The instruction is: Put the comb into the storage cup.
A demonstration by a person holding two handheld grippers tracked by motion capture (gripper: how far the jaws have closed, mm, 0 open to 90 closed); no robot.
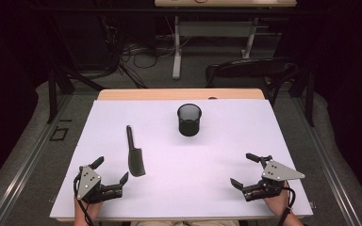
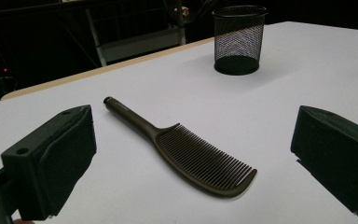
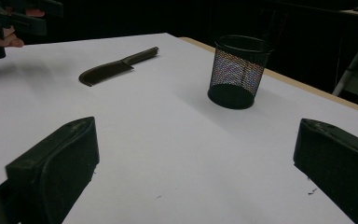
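Lying flat, comb (image 1: pixel 135 154) runs lengthwise; handle toward table's (image 1: pixel 217 160) far edge.

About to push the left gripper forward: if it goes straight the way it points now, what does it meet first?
Most likely the comb, lying flat on the table between the open jaws of the left gripper. The mesh cup stands well beyond it.

A white counter (image 1: pixel 245 141) with a bare wooden strip along its far edge stands on grey carpet (image 1: pixel 23 141). Beyond the far edge a black chair (image 1: pixel 250 68) sits at the right, tangled cables (image 1: pixel 132 52) lie on the floor, and a white-legged desk (image 1: pixel 217 28) stands in a dark room.
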